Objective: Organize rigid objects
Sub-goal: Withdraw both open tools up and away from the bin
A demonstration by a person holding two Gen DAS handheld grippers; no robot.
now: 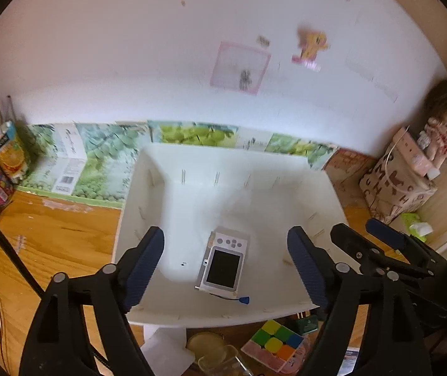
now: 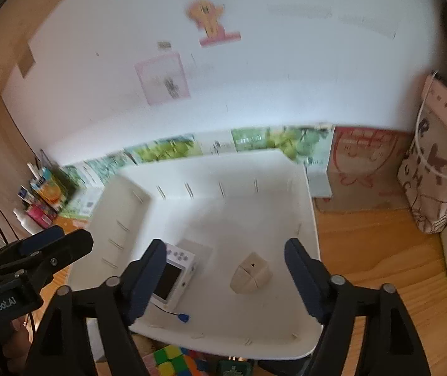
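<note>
both my left gripper (image 1: 226,274) and right gripper (image 2: 225,279) are apart and empty above the white tray (image 1: 298,169), where the small camera (image 1: 223,261) lies below my left one, so its loose strap (image 1: 223,297) could catch a finger.

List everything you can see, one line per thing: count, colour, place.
bin: one, white, on the desk against the wall
camera: one, white, inside the bin, screen up
mouse: one, beige, inside the bin, beside the camera
puzzle cube: one, multicoloured, on the desk in front of the bin
juice carton: one, orange, far left
patterned bag: one, beige, far right
doll: one, pink, above the bag
desk: one, wooden
left gripper: one, black with blue pads, open, above the camera
right gripper: one, same colours, open, above the bin
</note>
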